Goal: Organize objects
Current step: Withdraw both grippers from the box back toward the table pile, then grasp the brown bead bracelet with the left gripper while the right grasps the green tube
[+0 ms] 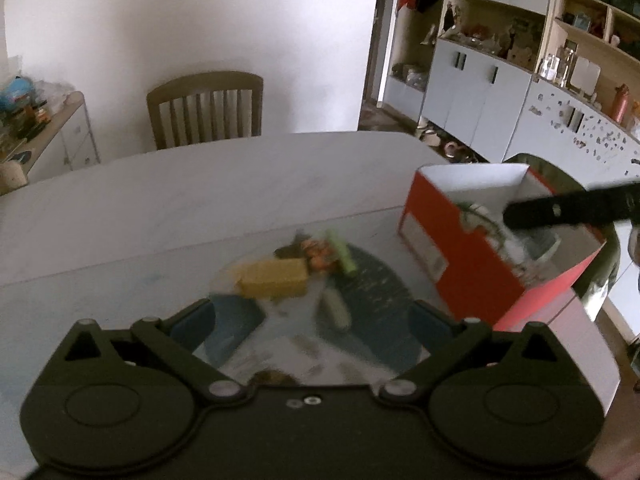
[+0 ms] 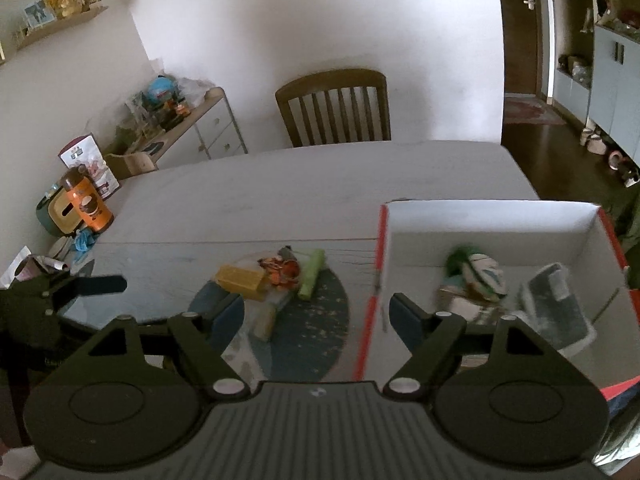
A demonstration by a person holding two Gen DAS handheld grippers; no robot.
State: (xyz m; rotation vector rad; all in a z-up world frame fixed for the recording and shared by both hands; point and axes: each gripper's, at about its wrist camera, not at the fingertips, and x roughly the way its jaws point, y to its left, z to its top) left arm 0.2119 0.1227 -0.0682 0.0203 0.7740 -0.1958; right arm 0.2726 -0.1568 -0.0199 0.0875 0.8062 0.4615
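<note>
A: So, going L to R — orange bottle (image 2: 89, 205) is standing at the table's (image 2: 280, 184) far left edge, w/ a green tissue box (image 2: 56, 216) just behind it.

B: And the left gripper (image 1: 312, 320)?

A: Jaws are sitting spread wide, holding nothing, hanging over the dark round mat (image 1: 372, 284). Its finger is also showing at the left edge of the right wrist view.

B: What's lying on the mat?

A: Small pile: yellow box (image 2: 242, 281), orange packet (image 2: 284, 272) touching it, green stick (image 2: 312, 274) beside that, plus a pale tube (image 1: 336, 308) nearer the camera. Blurry, can't ID them better.

B: Right gripper (image 2: 316, 316)?

A: Also spread open, empty, straddling the red box's (image 2: 370, 312) left wall.

B: Inside the box?

A: A green-and-white item (image 2: 476, 276) is lying mid-floor, and a grey-white container (image 2: 556, 308) is leaning toward the right side.
</note>
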